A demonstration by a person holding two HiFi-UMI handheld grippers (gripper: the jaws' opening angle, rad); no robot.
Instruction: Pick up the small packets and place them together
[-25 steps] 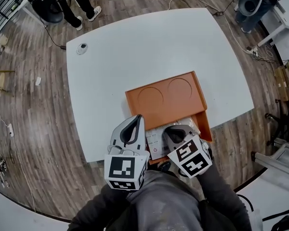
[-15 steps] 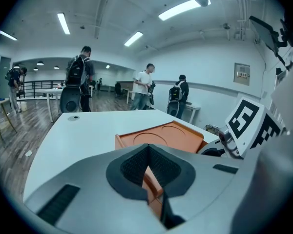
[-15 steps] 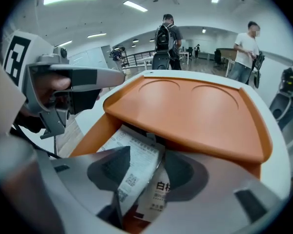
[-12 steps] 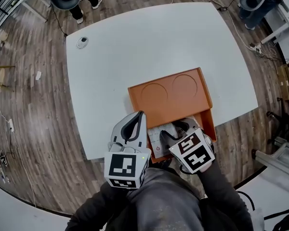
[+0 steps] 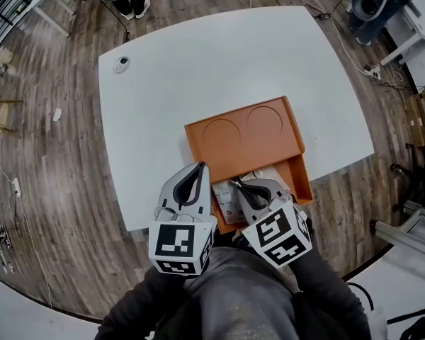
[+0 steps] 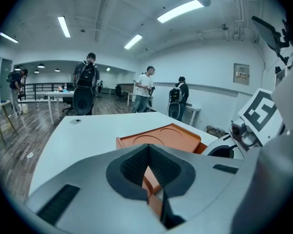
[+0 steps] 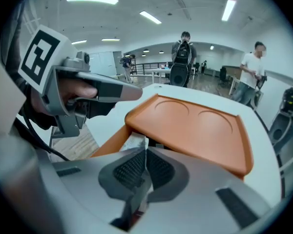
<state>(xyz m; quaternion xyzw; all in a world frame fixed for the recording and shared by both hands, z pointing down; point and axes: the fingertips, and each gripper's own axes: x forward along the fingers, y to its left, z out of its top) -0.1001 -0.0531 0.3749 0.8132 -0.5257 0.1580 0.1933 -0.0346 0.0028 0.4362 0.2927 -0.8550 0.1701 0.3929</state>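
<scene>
Right gripper (image 7: 145,152), low centre of its view, has just closed and pinches a thin packet (image 7: 135,141) by its edge, inside the orange box (image 7: 106,141). Left gripper (image 6: 147,149) has its tips together and empty by the box's near-left corner. Risk I see: the edge grip slips when I lift, or the packet snags under the lid (image 7: 195,123) just beyond.

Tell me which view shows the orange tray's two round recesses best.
The head view: it looks down on the orange tray, both recesses whole and round. The right gripper view shows both too, but foreshortened. The left gripper view catches the tray at a shallow angle, the recesses only faint.
</scene>
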